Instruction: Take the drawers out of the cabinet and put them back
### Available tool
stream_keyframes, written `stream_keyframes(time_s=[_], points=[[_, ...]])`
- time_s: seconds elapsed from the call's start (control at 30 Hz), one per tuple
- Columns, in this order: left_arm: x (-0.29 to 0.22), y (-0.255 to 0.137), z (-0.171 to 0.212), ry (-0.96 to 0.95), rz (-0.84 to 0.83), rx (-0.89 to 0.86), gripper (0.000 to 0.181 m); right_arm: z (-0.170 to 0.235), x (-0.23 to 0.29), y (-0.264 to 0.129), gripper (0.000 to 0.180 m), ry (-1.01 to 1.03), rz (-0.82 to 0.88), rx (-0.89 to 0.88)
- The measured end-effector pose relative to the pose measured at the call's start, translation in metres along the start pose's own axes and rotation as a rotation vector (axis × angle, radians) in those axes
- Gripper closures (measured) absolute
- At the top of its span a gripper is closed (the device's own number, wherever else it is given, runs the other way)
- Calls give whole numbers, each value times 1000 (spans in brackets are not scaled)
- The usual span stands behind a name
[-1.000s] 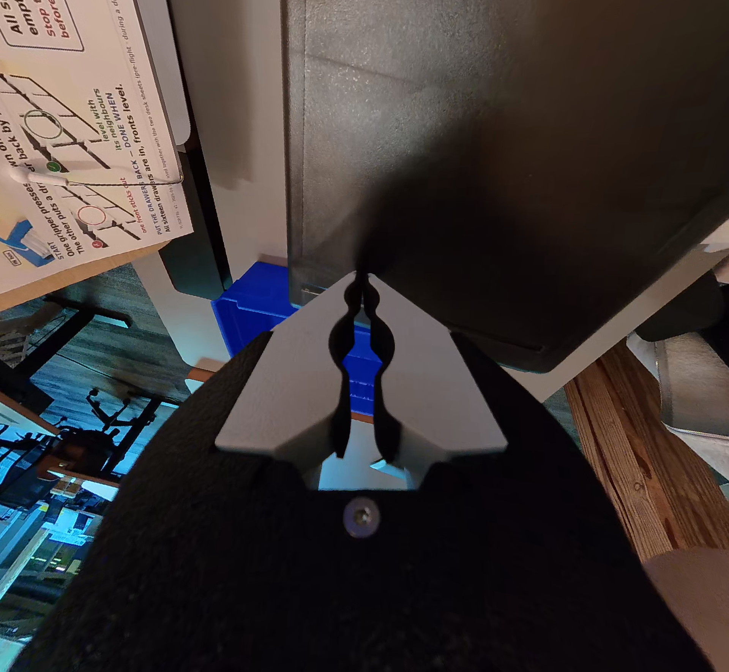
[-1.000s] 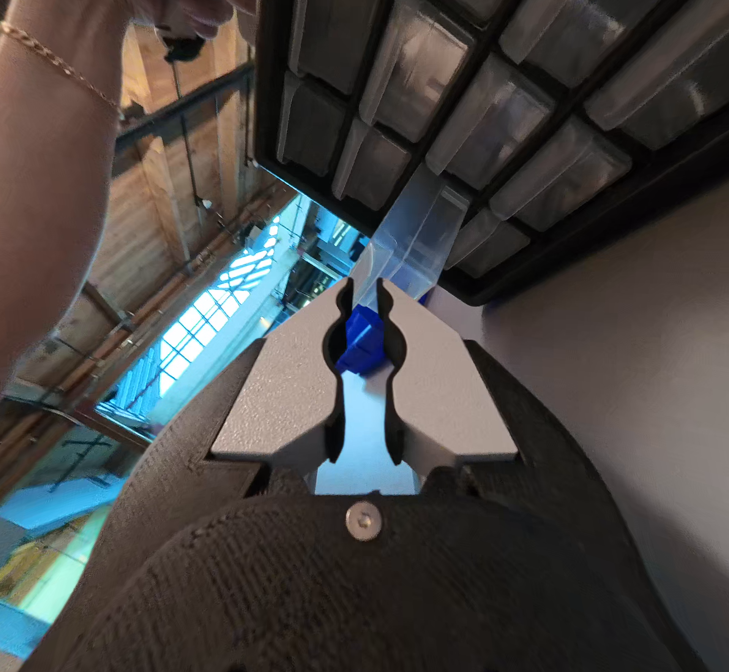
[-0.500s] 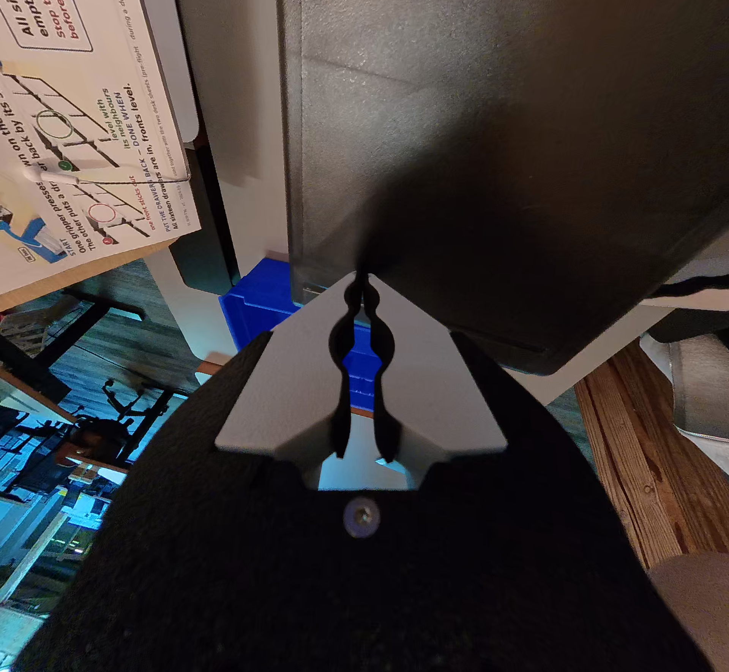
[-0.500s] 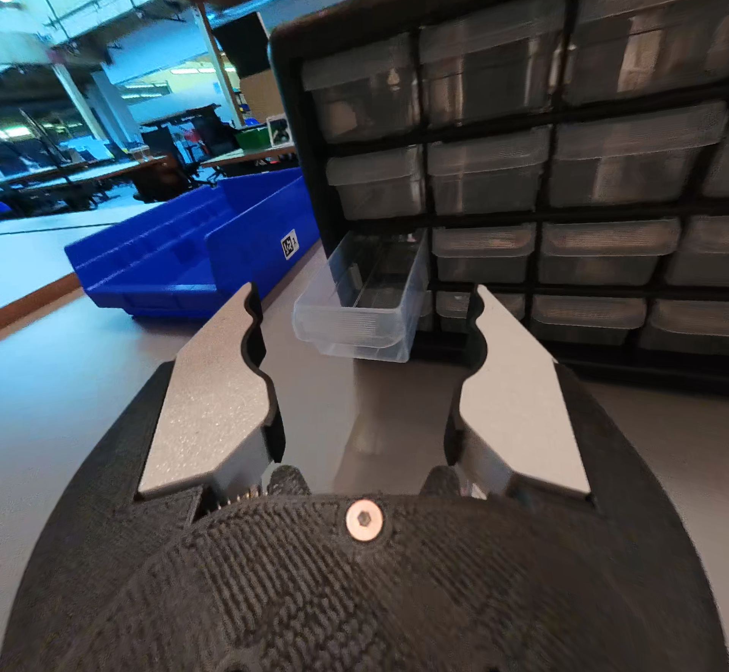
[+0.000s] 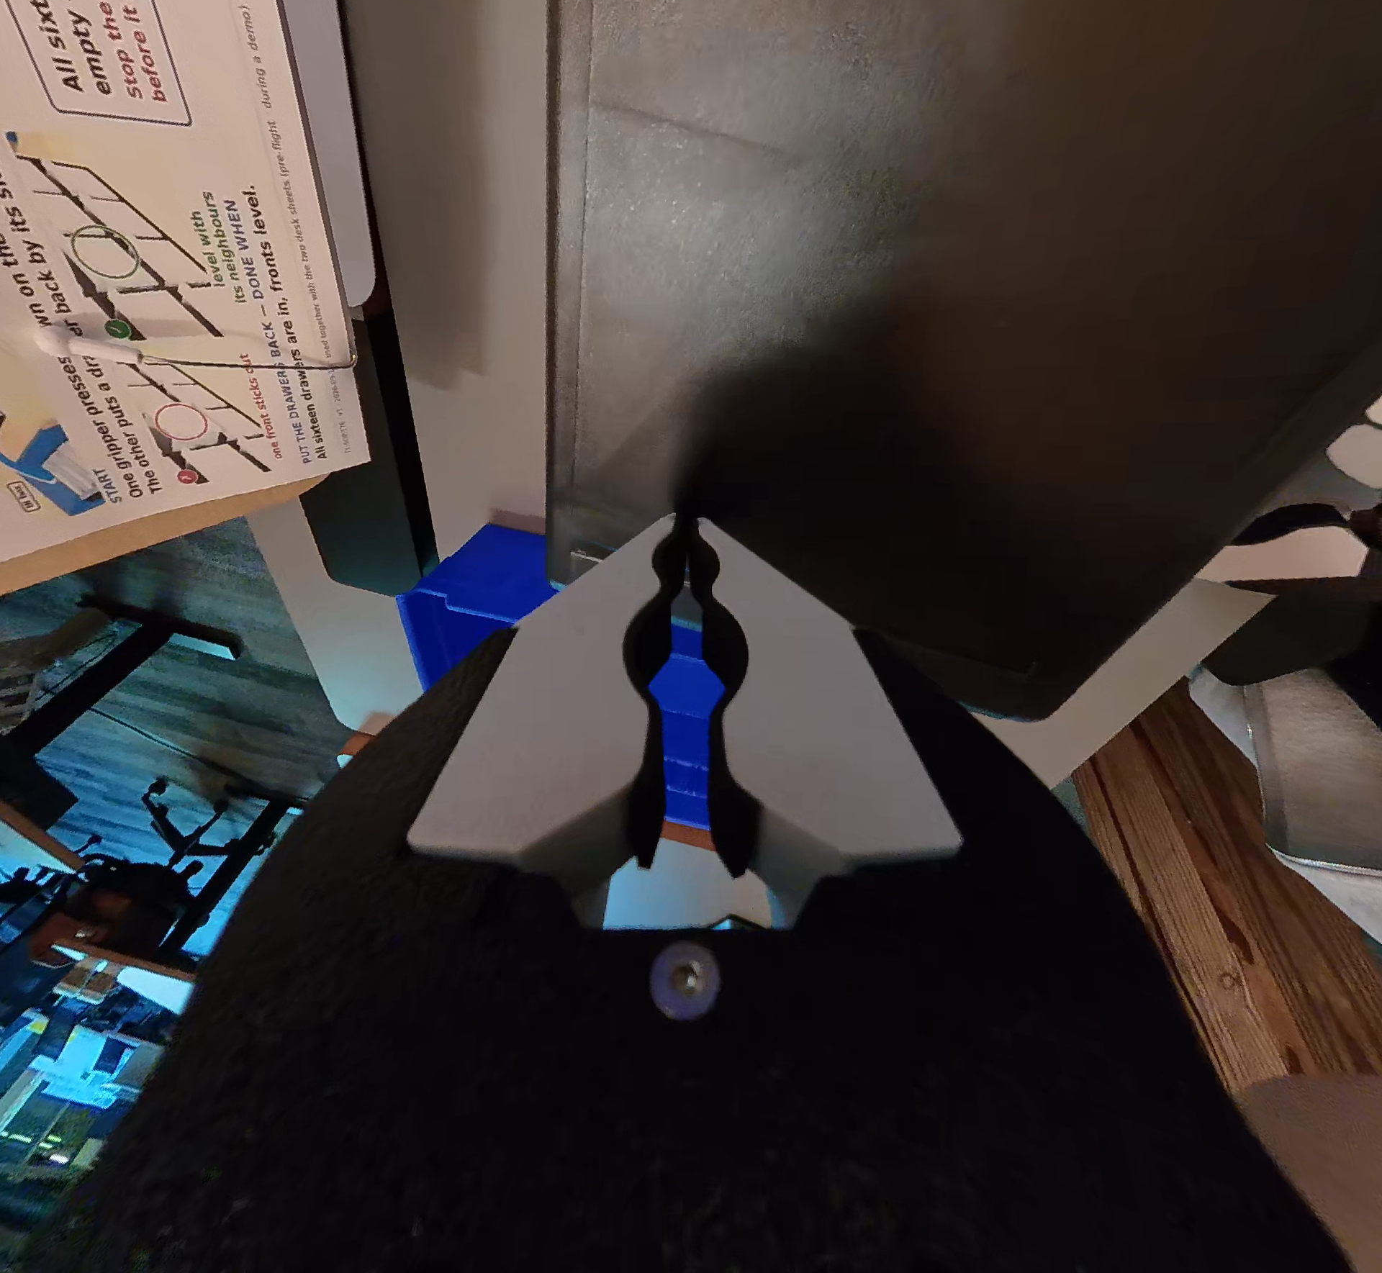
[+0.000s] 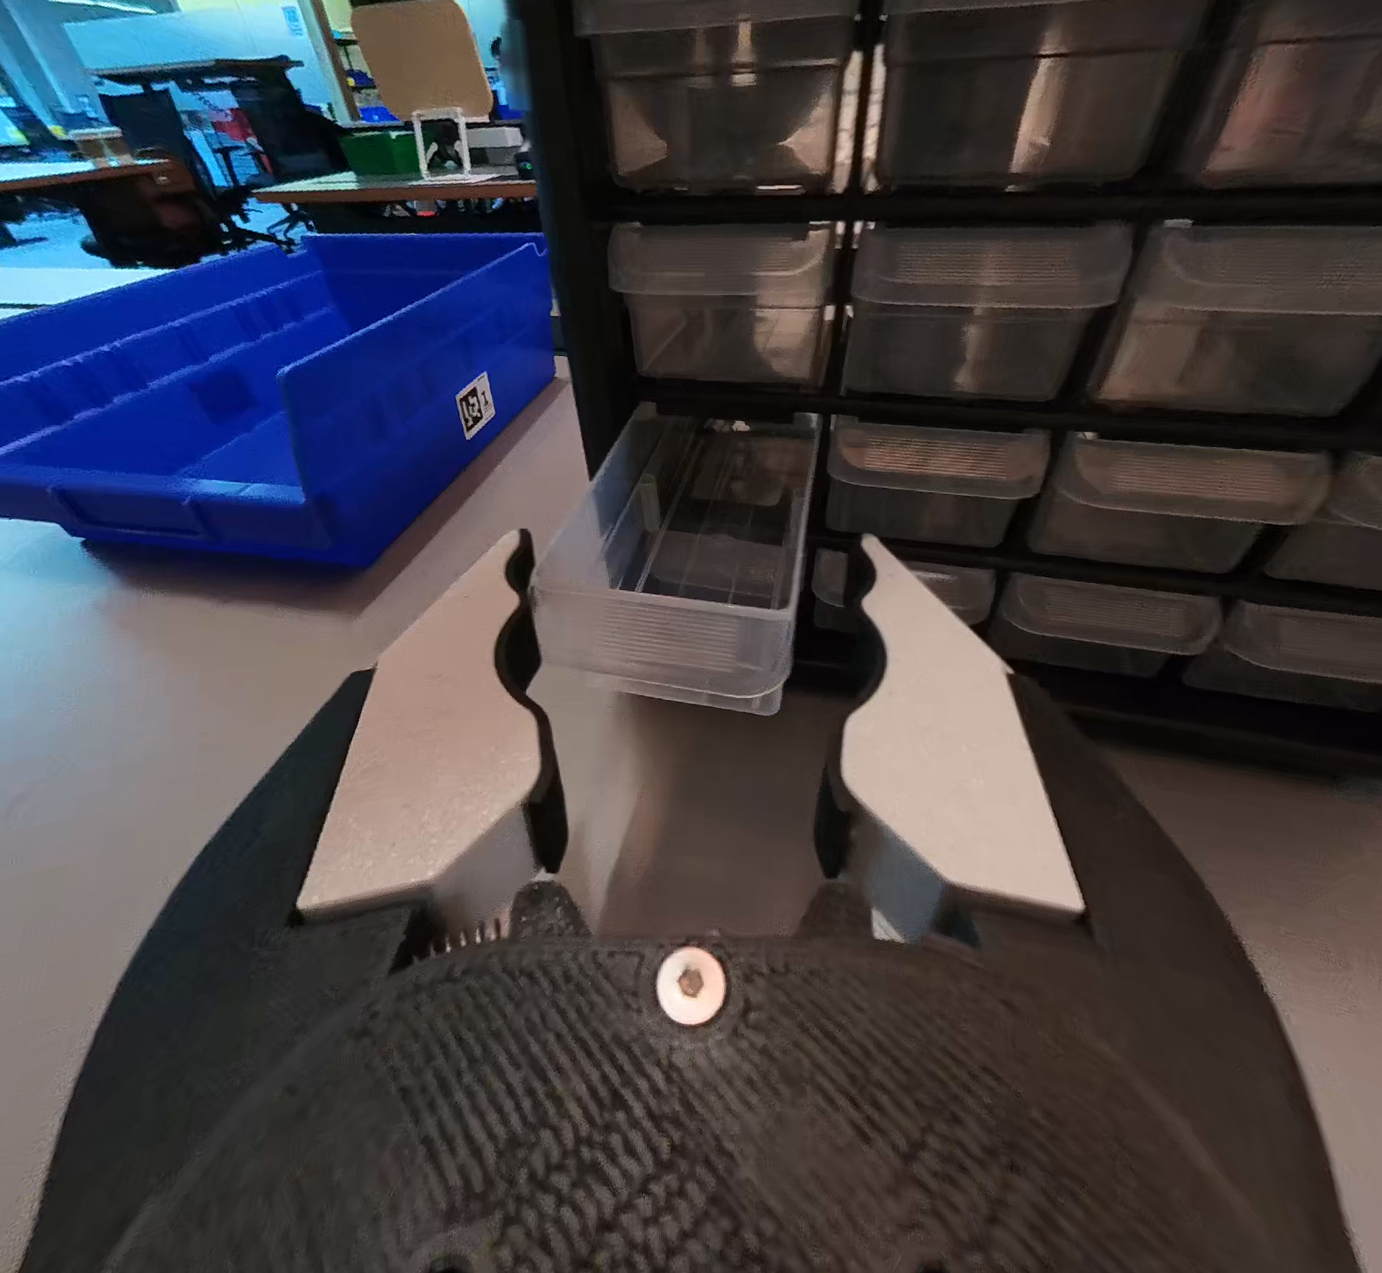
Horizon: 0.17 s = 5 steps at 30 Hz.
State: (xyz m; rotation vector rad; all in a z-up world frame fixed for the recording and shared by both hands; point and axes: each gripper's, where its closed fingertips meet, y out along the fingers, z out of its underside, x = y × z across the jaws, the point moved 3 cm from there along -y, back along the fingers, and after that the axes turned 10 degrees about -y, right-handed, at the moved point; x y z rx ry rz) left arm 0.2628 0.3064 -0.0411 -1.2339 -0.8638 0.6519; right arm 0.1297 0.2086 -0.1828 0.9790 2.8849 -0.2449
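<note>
Your right tool (image 6: 692, 568) hangs spread wide above the grey worktop (image 6: 149, 714), gripping nothing; just ahead, one clear drawer (image 6: 665, 590) juts from the third row of the black cabinet (image 6: 557, 205), far-left column, its neighbours all seated; a blue bin (image 6: 299, 415) sits beside the cabinet; your left tool (image 5: 686, 527) is pressed together, tips against the cabinet's dark outer panel (image 5: 935, 228); a printed sheet (image 5: 149, 228) lies farther left.
</note>
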Motion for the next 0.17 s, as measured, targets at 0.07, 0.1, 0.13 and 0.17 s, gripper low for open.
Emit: stream_keyframes(time_s=[0.07, 0.1, 0.13, 0.17], points=[[0, 0, 0, -2, 0, -6, 181, -1, 5, 1, 110, -9, -27, -5], [0, 0, 0, -3, 0, -4, 181, -1, 5, 1, 110, -13, -24, -3], [0, 0, 0, -4, -2, 0, 181, -1, 5, 1, 110, -19, -25, -2], [0, 0, 0, -3, -6, 6, 181, -1, 4, 2, 110, -21, -28, -3]])
